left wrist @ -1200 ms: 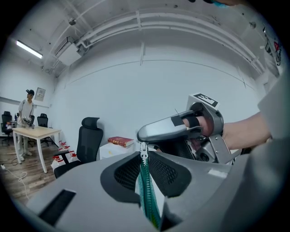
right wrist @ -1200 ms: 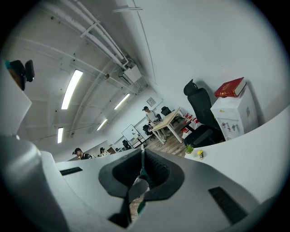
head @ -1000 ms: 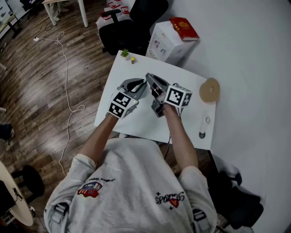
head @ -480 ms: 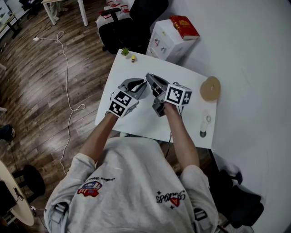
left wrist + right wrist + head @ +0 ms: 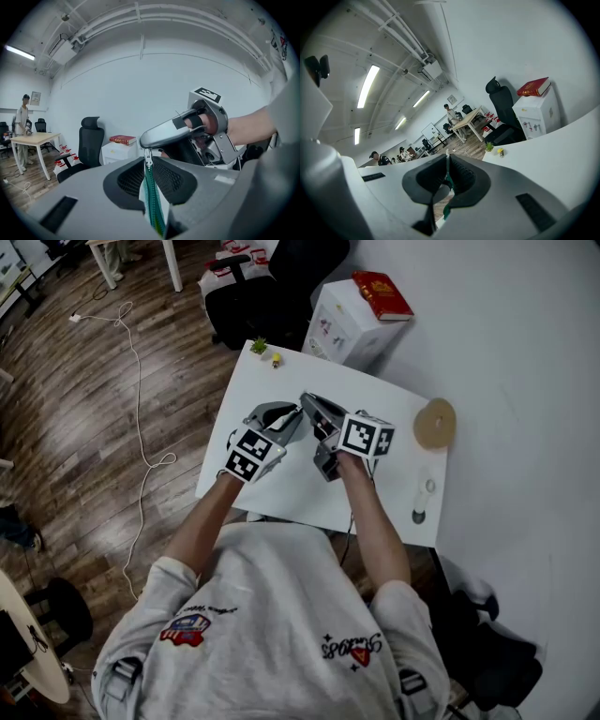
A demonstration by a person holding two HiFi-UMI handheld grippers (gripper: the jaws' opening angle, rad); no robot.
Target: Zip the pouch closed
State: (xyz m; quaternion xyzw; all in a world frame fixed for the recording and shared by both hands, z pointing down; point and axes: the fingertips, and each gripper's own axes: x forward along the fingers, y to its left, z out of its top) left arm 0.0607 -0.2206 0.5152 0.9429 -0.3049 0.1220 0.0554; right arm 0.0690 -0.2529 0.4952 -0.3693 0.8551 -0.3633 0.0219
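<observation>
The small green plant [image 5: 258, 347] and a small yellow object [image 5: 276, 359] are being observed side by side at the far left corner of the white table [image 5: 281, 493].

The left gripper [image 5: 149, 165] is being held over the middle of the table. Its jaws are being kept together, clamped on the edge of the pouch [image 5: 143, 193], with the green zipper [image 5: 153, 206] running out between them.

The pouch is being kept between the two grippers over the table's middle; contact with the table cannot be told.

The zipper pull [image 5: 148, 161] is being gripped at the top of the zipper by the right gripper [image 5: 447, 164], whose jaws are being pressed together on it.

A round cork disc [image 5: 433, 423] is lying at the right edge, toward the far right corner. A small white piece [image 5: 427, 487] and a small dark piece [image 5: 417, 517] are lying near the same edge, toward the near right corner.

Beyond the far edge a white cabinet [image 5: 337, 329] is being noted, with a red book [image 5: 380, 294] on top.
</observation>
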